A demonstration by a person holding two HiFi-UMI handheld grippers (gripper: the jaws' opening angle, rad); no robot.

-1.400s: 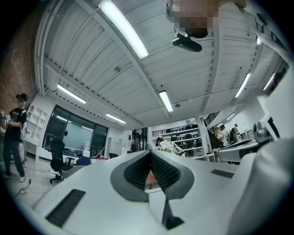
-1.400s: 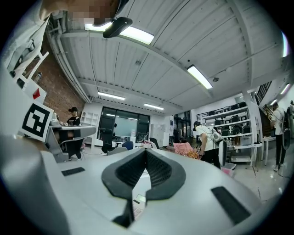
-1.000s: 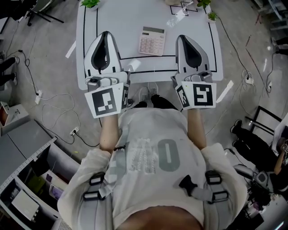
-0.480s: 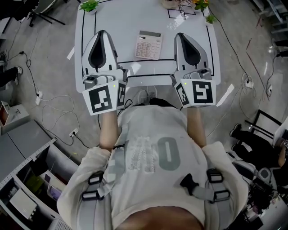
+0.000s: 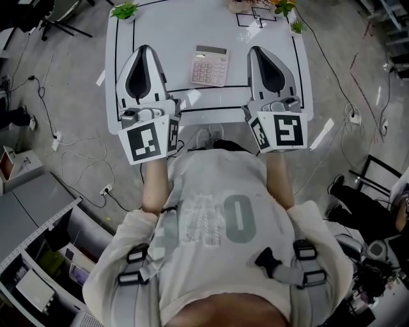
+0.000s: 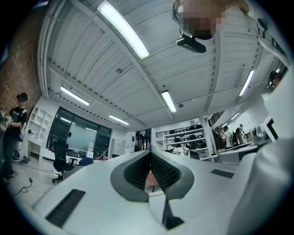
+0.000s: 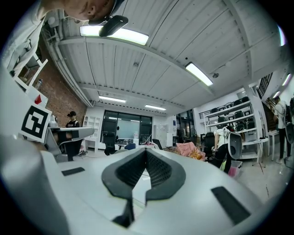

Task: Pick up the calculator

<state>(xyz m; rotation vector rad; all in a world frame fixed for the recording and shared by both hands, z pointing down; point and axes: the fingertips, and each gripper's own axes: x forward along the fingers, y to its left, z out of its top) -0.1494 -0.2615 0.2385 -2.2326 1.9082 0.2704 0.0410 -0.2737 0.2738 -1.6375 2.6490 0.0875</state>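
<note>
A pale calculator [image 5: 210,65] with a grey display lies flat on the white table [image 5: 179,25], in the head view between my two grippers and apart from both. My left gripper [image 5: 144,50] hovers over the table's left part, to the left of the calculator, jaws together and empty. My right gripper [image 5: 257,51] is over the right part, also shut and empty. In the left gripper view the left gripper [image 6: 150,151] points slightly upward across the room, its pads meeting. In the right gripper view the right gripper [image 7: 146,149] points level. Neither gripper view shows the calculator.
Black tape lines [image 5: 211,105] mark the table near its front edge. Small green plants [image 5: 124,9] [image 5: 285,6] stand at the far corners. Cables [image 5: 83,159] run over the floor at left, shelving [image 5: 38,268] is at lower left, and a person's legs [image 5: 358,198] at right.
Only the head view has shifted a little; both grippers and the calculator keep their places.
</note>
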